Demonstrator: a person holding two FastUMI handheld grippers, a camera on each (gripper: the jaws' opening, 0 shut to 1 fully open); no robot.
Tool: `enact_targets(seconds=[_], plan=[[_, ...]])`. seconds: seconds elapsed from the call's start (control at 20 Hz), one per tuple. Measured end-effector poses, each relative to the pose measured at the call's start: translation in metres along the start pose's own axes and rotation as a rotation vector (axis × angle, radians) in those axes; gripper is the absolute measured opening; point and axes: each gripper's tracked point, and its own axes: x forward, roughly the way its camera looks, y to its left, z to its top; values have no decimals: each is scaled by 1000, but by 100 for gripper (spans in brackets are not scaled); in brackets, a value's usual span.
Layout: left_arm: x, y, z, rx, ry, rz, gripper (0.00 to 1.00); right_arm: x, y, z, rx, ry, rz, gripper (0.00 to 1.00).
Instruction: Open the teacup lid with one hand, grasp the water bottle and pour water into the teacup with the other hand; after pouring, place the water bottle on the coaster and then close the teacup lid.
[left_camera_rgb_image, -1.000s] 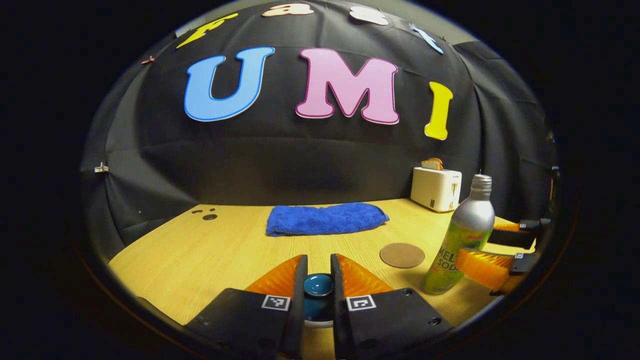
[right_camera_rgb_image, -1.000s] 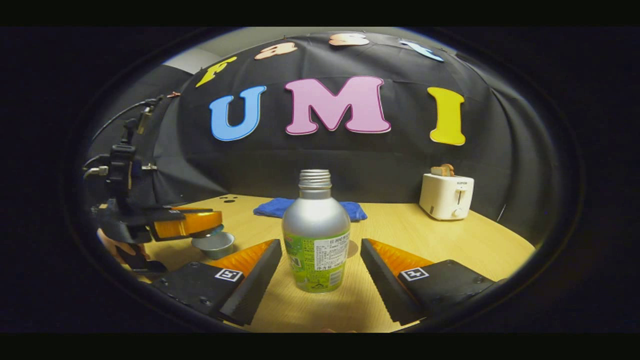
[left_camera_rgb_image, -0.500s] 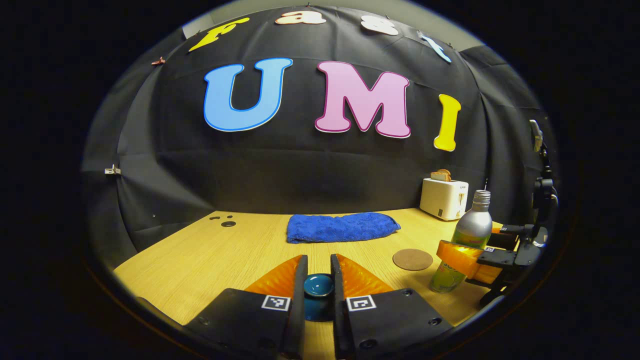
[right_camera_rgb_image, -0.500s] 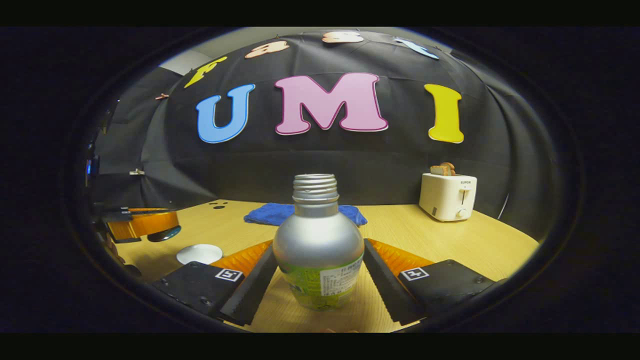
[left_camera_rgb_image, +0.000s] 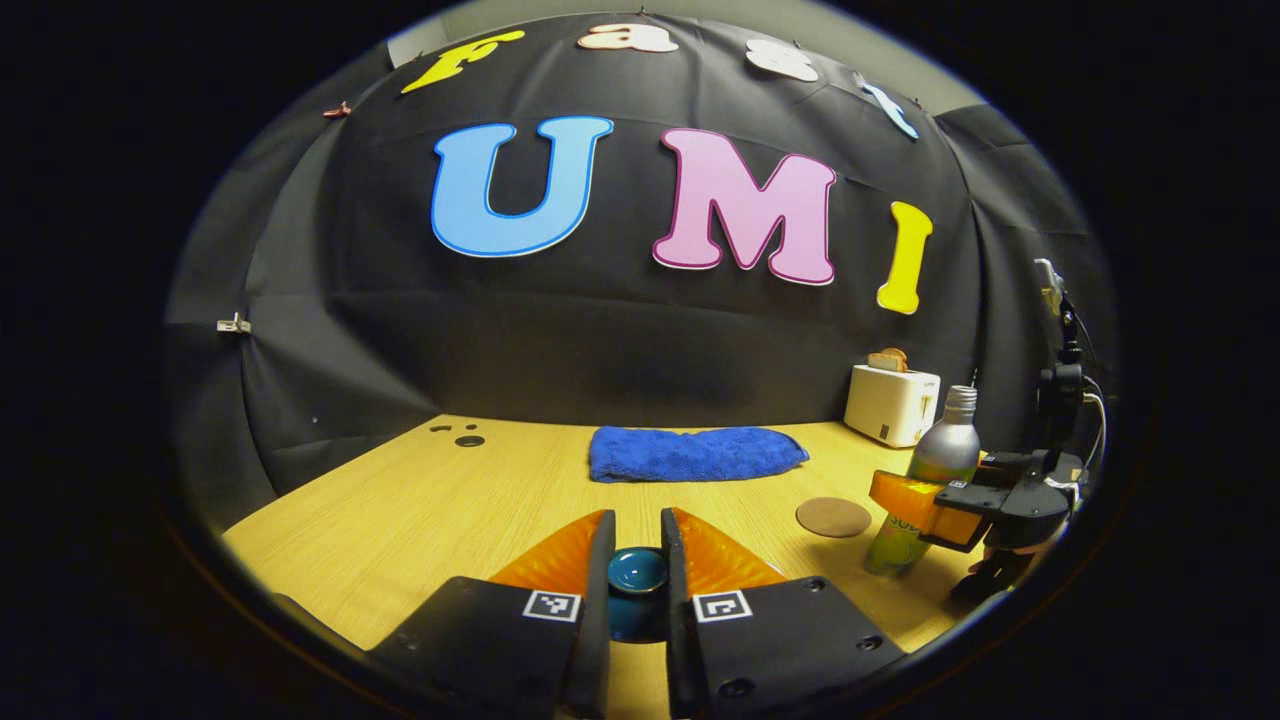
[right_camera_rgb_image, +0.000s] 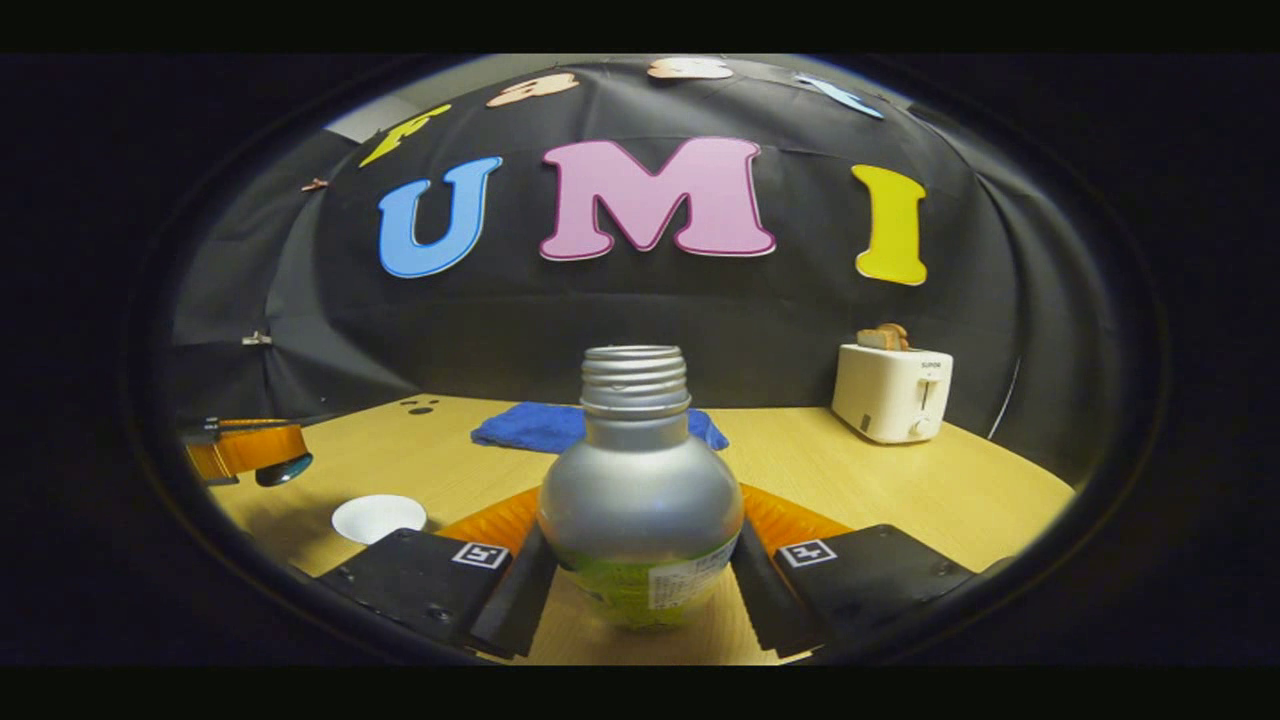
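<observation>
Left gripper view, from left to right. Small dark holes (left_camera_rgb_image: 462, 437) marked the far left of the wooden table (left_camera_rgb_image: 420, 510). At bottom centre the left gripper (left_camera_rgb_image: 638, 570) had its two orange-faced fingers (left_camera_rgb_image: 560, 555) closed on the knob of the blue teacup lid (left_camera_rgb_image: 637, 572), one finger pressing each side, and held it above the table. Behind it a blue towel (left_camera_rgb_image: 697, 453) lay flat near the back wall. Further right a round brown coaster (left_camera_rgb_image: 834, 517) lay bare on the table, with a white toaster (left_camera_rgb_image: 891, 404) holding toast at the back. At the right edge the water bottle (left_camera_rgb_image: 930, 470), silver above and green below with its threaded neck uncapped, stood upright just beside the coaster, and the right gripper (left_camera_rgb_image: 940, 500) reached around its body.

Right gripper view, from left to right. The left gripper (right_camera_rgb_image: 245, 450) appeared at the left edge with the lid's dark rim beneath its fingers, raised clear of the table. Near it the uncovered teacup (right_camera_rgb_image: 378, 518) stood on the table with its pale interior showing. At centre the right gripper (right_camera_rgb_image: 640, 560) had both fingers (right_camera_rgb_image: 510, 590) pressed against the flanks of the water bottle (right_camera_rgb_image: 640, 490). The towel (right_camera_rgb_image: 520, 425) lay behind the bottle, and the toaster (right_camera_rgb_image: 892, 392) stood at the right
</observation>
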Motion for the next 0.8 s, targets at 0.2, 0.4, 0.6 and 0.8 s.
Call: enact_targets(seconds=[0.2, 0.4, 0.6, 0.8], plan=[[-7, 16, -2, -13, -3, 17, 27, 3, 6, 13, -224, 11, 17, 80], [-12, 30, -6, -32, -7, 31, 27, 1, 13, 26, -449, -16, 25, 80], [-20, 40, -8, -42, -11, 34, 27, 3, 29, 47, -791, -82, 4, 79], [-26, 54, -10, -49, -17, 44, 27, 13, 60, 36, -975, -108, 46, 79]])
